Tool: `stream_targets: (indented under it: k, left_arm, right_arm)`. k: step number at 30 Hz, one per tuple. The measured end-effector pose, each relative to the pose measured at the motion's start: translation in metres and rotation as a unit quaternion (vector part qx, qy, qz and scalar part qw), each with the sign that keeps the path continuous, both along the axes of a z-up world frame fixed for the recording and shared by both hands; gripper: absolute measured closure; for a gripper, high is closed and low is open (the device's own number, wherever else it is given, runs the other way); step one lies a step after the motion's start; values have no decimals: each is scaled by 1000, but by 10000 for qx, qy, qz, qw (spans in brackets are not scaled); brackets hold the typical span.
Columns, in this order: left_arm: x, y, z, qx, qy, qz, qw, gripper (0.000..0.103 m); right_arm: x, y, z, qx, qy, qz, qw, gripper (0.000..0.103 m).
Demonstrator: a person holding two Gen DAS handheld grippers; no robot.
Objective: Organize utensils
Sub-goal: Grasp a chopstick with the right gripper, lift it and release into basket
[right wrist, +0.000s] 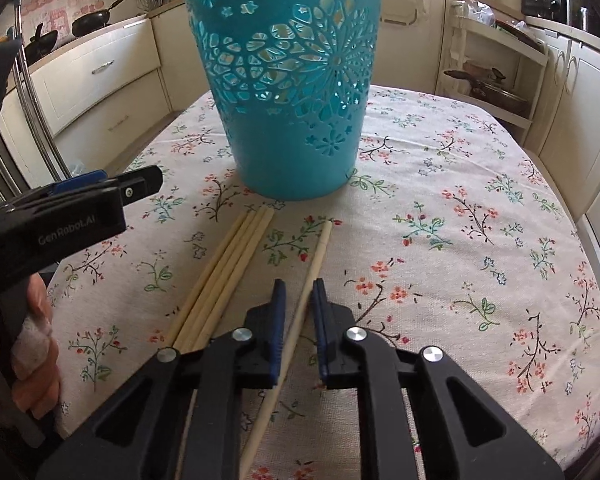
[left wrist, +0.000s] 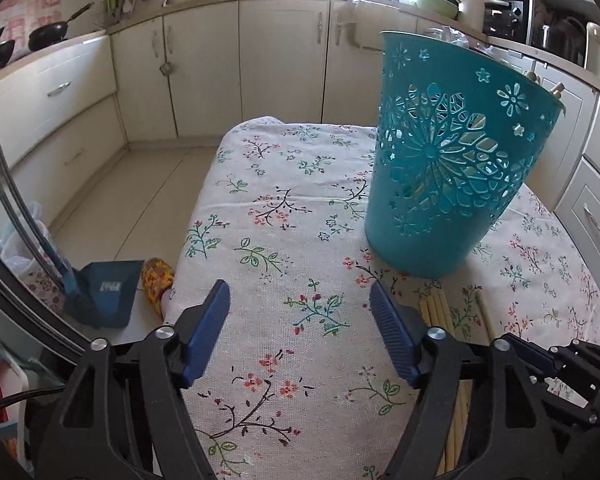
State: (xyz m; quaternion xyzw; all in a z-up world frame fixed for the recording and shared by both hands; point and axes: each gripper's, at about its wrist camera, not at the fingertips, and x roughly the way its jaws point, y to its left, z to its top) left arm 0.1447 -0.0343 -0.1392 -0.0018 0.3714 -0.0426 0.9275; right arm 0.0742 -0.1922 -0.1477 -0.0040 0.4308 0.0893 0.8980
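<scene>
A teal perforated basket (right wrist: pixel 292 92) stands upright on the floral tablecloth (right wrist: pixel 460 208); it also shows in the left wrist view (left wrist: pixel 452 160), with utensil ends showing at its rim. Several pale wooden chopsticks (right wrist: pixel 224 272) lie bundled before it. A single chopstick (right wrist: pixel 314 264) lies apart to their right. My right gripper (right wrist: pixel 298 292) straddles this single chopstick, jaws narrowly apart and not clamped. My left gripper (left wrist: pixel 300 292) is open and empty over the cloth, left of the chopsticks (left wrist: pixel 436 308); it also shows in the right wrist view (right wrist: pixel 140 184).
Cream kitchen cabinets (left wrist: pixel 204 68) surround the table. A blue dustpan (left wrist: pixel 104 296) and a patterned slipper (left wrist: pixel 156 280) lie on the floor at the left. An open shelf with pots (right wrist: pixel 496 76) stands at the back right. Pans (left wrist: pixel 48 32) sit on the counter.
</scene>
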Motion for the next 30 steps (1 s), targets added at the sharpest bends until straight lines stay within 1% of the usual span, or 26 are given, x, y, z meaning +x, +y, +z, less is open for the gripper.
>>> stream_targets:
  k: [7, 9, 10, 14, 17, 20, 24, 27, 30]
  left_arm:
    - [5, -8, -4, 253, 174, 2, 9995, 26]
    - [5, -10, -4, 305, 196, 1, 9993, 24]
    - [6, -10, -4, 321, 207, 0, 9993, 24]
    - [11, -11, -7, 339, 369, 17, 9987, 21]
    - [12, -8, -8, 268, 414, 53, 9988, 21]
    - [12, -6, -7, 217, 399, 66, 9989, 21]
    - [12, -4, -7, 178, 389, 99, 9990, 21]
    - [11, -3, -7, 167, 379, 128, 9991, 21]
    - [10, -2, -6, 153, 357, 158, 9991, 21]
  right_arm:
    - [-2, 5, 0, -203, -39, 58, 9998, 90]
    - [-2, 4, 0, -178, -32, 51, 9998, 90]
    - [-1, 3, 0, -136, -18, 41, 9999, 92]
    - [0, -7, 1, 239, 163, -80, 9995, 96]
    - [-1, -14, 2, 493, 270, -161, 9983, 97]
    - [-4, -17, 7, 651, 259, -184, 9974, 97]
    - [-16, -23, 14, 996, 238, -170, 9946, 97]
    - [-26, -30, 22, 1307, 177, -157, 9911, 97]
    - [-39, -39, 36, 1727, -22, -101, 9849, 97]
